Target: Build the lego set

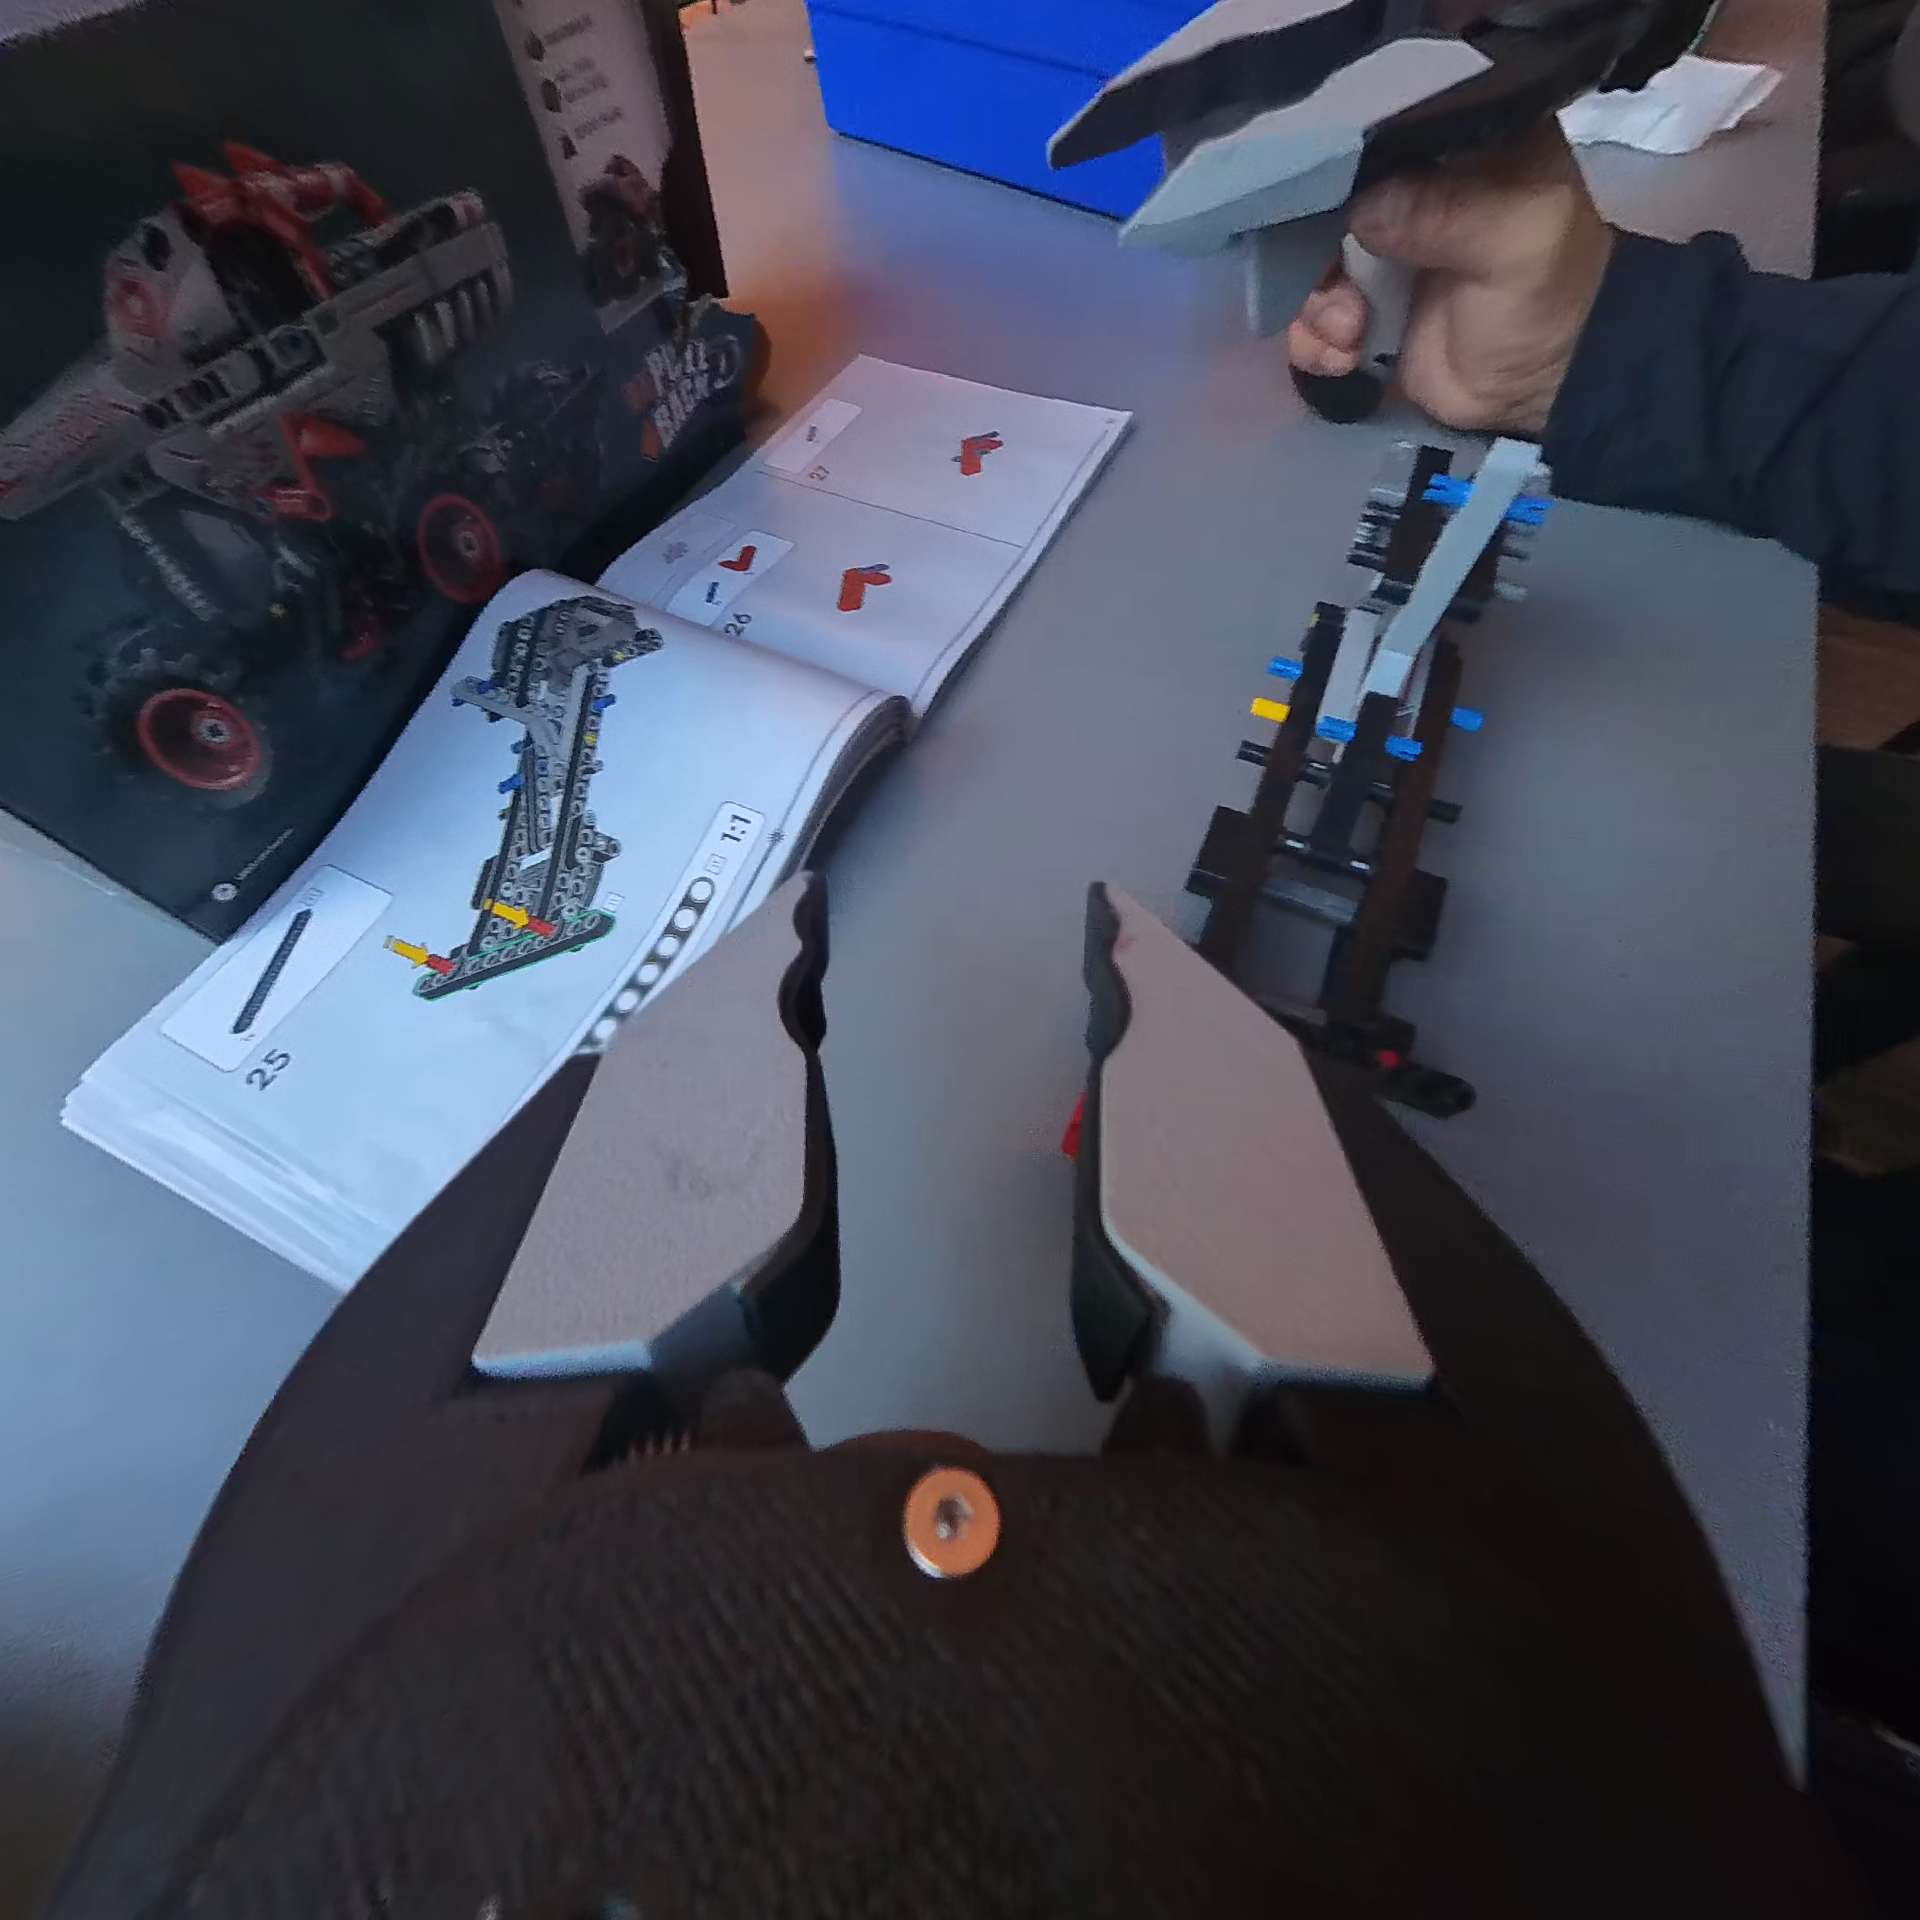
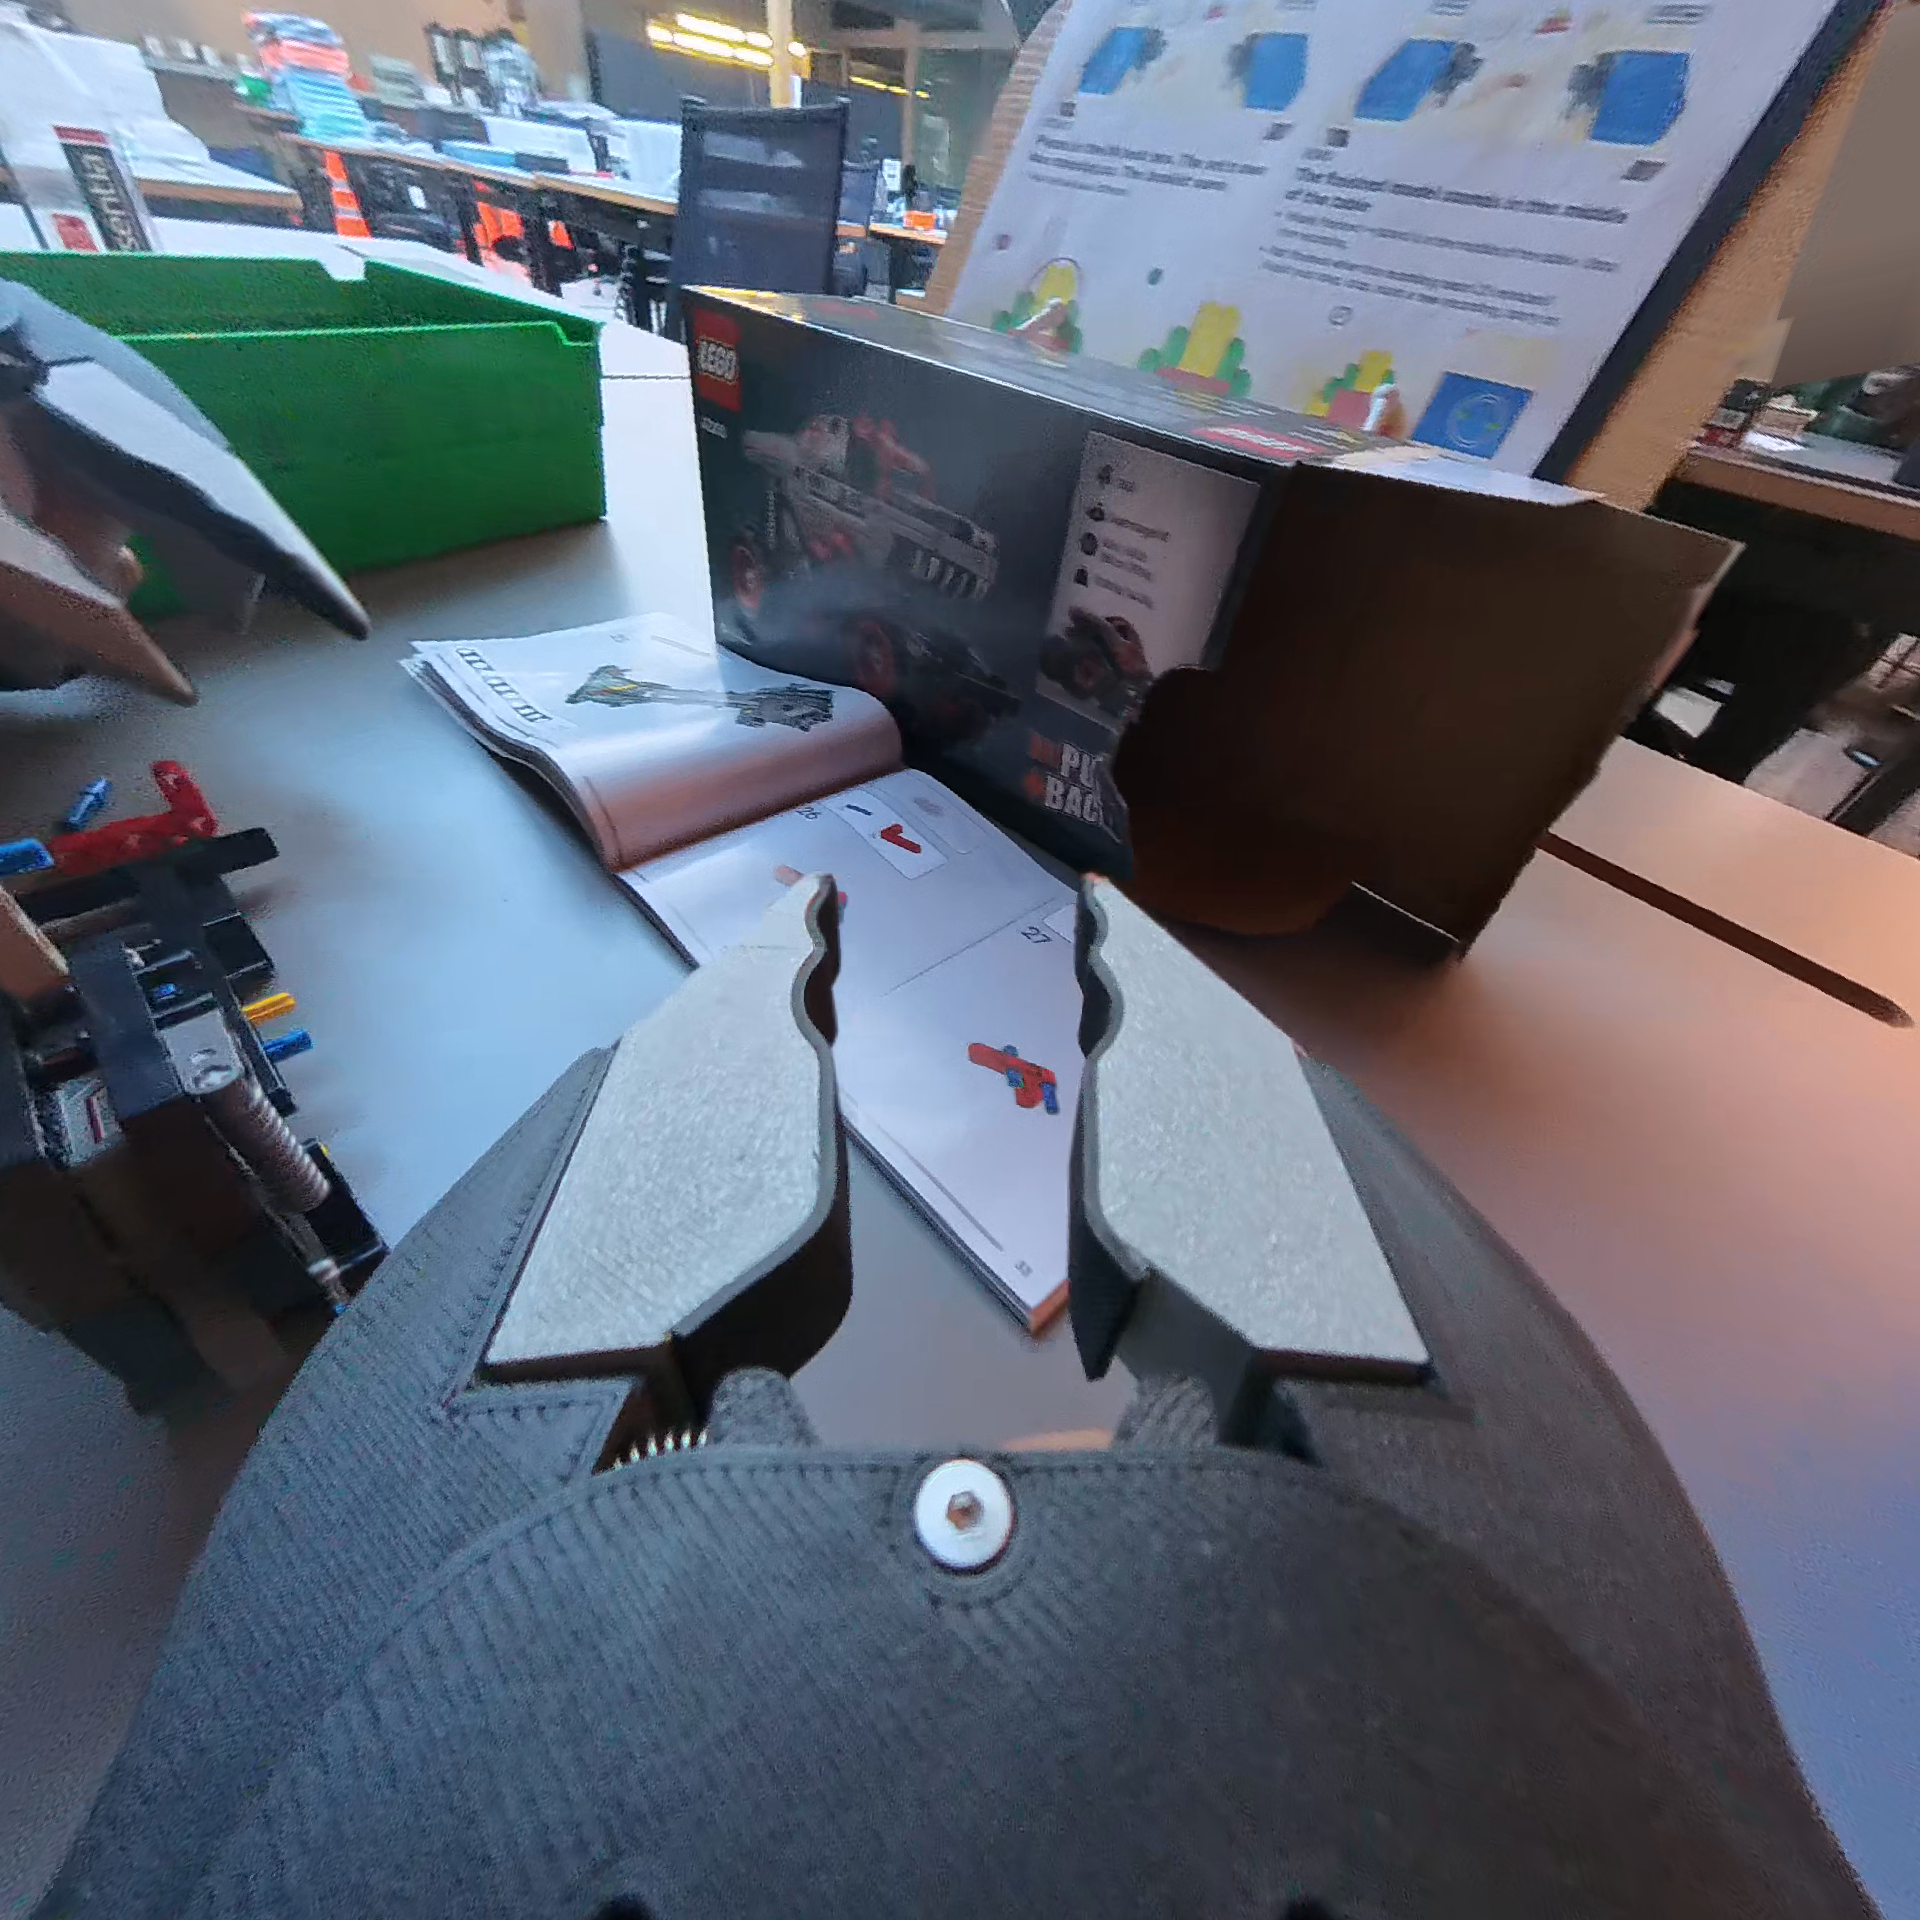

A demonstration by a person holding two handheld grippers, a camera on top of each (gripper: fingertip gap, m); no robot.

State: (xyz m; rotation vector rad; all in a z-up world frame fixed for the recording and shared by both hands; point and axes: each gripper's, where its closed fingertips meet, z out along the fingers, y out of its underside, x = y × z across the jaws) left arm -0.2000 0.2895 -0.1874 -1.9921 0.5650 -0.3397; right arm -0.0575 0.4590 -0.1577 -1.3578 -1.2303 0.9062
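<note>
The partly built black and grey chassis (image 1: 1371, 727) with blue and yellow pins lies on the grey table (image 1: 956, 644), right of my left gripper (image 1: 951, 914), which is open and empty above the table. A small red piece (image 1: 1072, 1127) peeks out beside its right finger. The open instruction booklet (image 1: 582, 810) lies to the left. My right gripper (image 2: 954, 914) is open and empty, hovering over the booklet's right page (image 2: 935, 1049). It also shows in the left wrist view (image 1: 1174, 135), held by a hand. The chassis (image 2: 156, 1049) and a loose red angled piece (image 2: 145, 826) sit at the right wrist view's left edge.
The black set box (image 2: 987, 561) stands behind the booklet; it also shows in the left wrist view (image 1: 260, 416). A green bin (image 2: 364, 416) is at the back left, a blue bin (image 1: 966, 83) far off. A propped instruction board (image 2: 1351, 208) stands behind the box. Spacing between my two grippers at the tips: around 25 cm.
</note>
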